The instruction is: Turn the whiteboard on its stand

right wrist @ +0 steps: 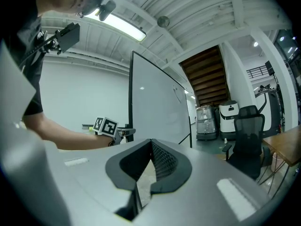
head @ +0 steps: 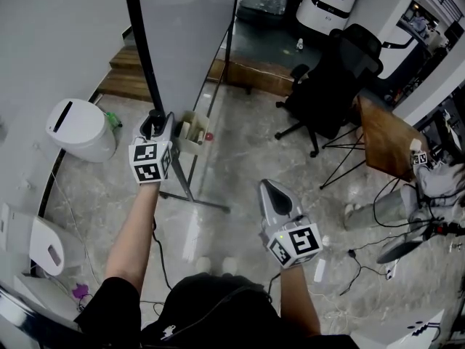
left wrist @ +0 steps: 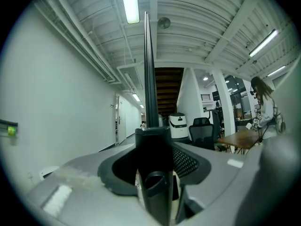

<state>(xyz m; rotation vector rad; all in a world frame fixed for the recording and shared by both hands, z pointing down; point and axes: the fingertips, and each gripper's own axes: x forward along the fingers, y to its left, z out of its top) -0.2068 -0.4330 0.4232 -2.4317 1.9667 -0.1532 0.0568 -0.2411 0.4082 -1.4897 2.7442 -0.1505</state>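
Left gripper view: left tongs (left wrist: 153,134) clamp the black edge frame of the whiteboard (left wrist: 146,60), seen edge-on. Head view: board upright on its stand (head: 190,187) on the floor (head: 247,144). Right tongs (right wrist: 149,147) pinched together, empty, well apart from the board.
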